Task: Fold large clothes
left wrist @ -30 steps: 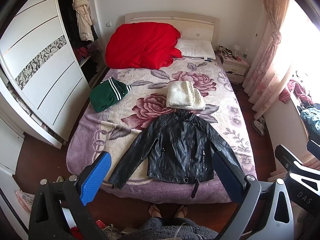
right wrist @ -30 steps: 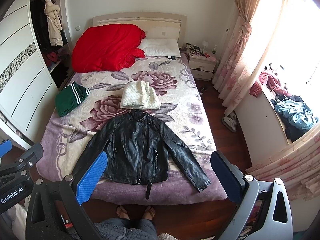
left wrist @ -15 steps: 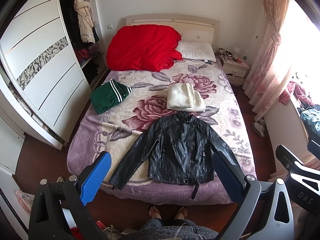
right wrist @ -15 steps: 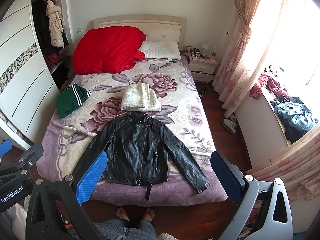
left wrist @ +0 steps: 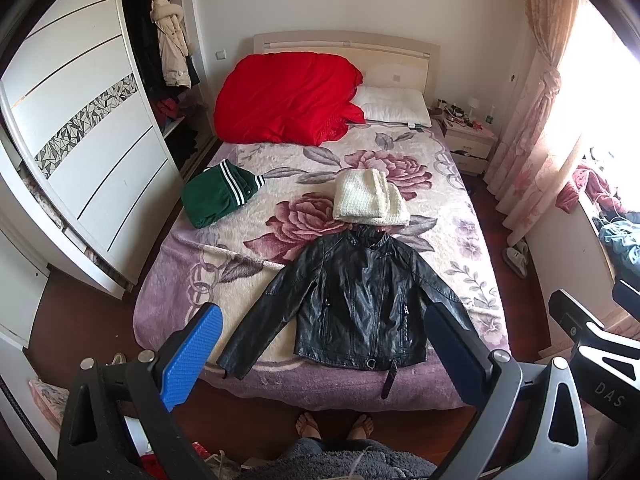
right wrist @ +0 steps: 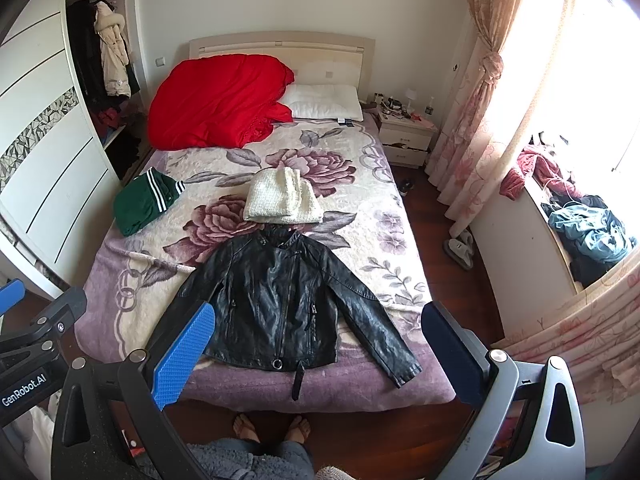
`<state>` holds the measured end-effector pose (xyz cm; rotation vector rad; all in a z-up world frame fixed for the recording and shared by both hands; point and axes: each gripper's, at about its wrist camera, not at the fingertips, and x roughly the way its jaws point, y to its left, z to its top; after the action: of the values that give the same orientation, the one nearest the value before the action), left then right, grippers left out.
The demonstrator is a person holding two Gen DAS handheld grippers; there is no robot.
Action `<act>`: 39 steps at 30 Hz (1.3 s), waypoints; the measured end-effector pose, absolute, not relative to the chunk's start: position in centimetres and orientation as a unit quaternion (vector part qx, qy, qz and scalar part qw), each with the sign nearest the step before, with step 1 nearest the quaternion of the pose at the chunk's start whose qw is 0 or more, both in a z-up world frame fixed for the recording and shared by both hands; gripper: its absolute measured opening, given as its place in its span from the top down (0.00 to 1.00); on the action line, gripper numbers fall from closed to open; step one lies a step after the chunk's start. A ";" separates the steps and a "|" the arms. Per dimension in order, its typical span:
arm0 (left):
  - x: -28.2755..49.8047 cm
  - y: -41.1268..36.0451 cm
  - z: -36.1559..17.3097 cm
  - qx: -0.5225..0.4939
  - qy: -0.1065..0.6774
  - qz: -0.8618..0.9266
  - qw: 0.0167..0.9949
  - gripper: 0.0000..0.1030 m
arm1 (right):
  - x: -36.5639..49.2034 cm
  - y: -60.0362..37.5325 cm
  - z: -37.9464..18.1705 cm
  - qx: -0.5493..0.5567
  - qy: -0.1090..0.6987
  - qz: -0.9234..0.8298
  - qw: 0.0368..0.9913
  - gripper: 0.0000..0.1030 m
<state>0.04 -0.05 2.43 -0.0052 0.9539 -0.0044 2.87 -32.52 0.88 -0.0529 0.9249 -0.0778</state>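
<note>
The jacket lies flat, front up, on the near end of the bed, collar toward the far end, both sleeves angled out and down, its hem close to the near edge and a strap hanging over it. My left tool and right tool both hang above the foot of the bed with fingers spread wide, holding nothing and well clear of the leather. I judge no fold has begun, so the first step is a sleeve: I should drop each tool to a cuff, pinch low on the leather so it does not slip, then carry the sleeve across the chest without dragging the body off its flat lie. The leather looks stiff and slick, so a deep bite seems wiser than a fingertip pinch. The bed is covered with a plush floral blanket, soft enough to give under pressure. Just beyond the collar sits a folded white knit; far left lies a green garment; a red quilt and pillow are at the headboard. A wardrobe stands left, curtains right.
</note>
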 end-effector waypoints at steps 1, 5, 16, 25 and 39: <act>-0.1 -0.1 2.5 -0.002 0.458 -0.002 0.889 0.00 | 2.8 -32.5 0.9 -0.026 0.445 -0.038 0.894 0.00; -0.2 -0.3 2.9 -0.004 0.456 -0.002 0.890 0.00 | 2.9 -32.6 0.9 -0.025 0.445 -0.039 0.894 0.00; 0.0 -0.4 3.2 -0.005 0.452 -0.003 0.892 0.00 | 2.7 -32.4 1.0 -0.025 0.444 -0.040 0.895 0.00; -0.2 -0.4 3.1 -0.007 0.452 -0.004 0.892 0.00 | 2.9 -32.2 1.5 -0.026 0.445 -0.037 0.894 0.00; 0.0 -0.2 2.0 -0.009 0.449 -0.007 0.894 0.00 | 3.0 -31.8 1.5 -0.023 0.444 -0.037 0.895 0.00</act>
<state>0.03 -0.24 2.04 -0.0182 0.9307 -0.0150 2.99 -31.81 1.53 -0.0474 0.9210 -0.0766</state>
